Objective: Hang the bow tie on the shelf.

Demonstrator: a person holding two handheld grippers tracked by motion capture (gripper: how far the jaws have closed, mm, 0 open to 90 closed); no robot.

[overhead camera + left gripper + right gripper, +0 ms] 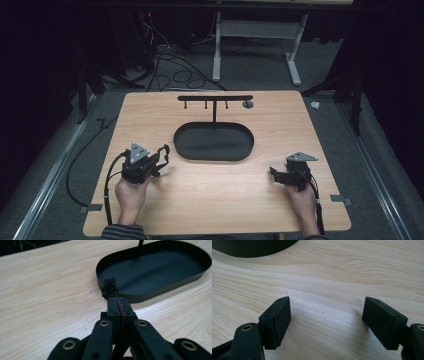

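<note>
Two hand-held claws resting on a pale wood-grain tabletop [210, 185] beside a black oval tray.

The matte black, shallow-walled oval tray [186, 149] lies at the tabletop's centre; a thin upright rod rises from its far edge to a horizontal bar with small pegs [215, 98]. The left claw [166, 151] has its flat black jaws pressed together, holding nothing, its tip just beside the tray's near-left rim. The right claw [273, 172] stands wide open and empty over bare wood, well apart from the tray.
</note>
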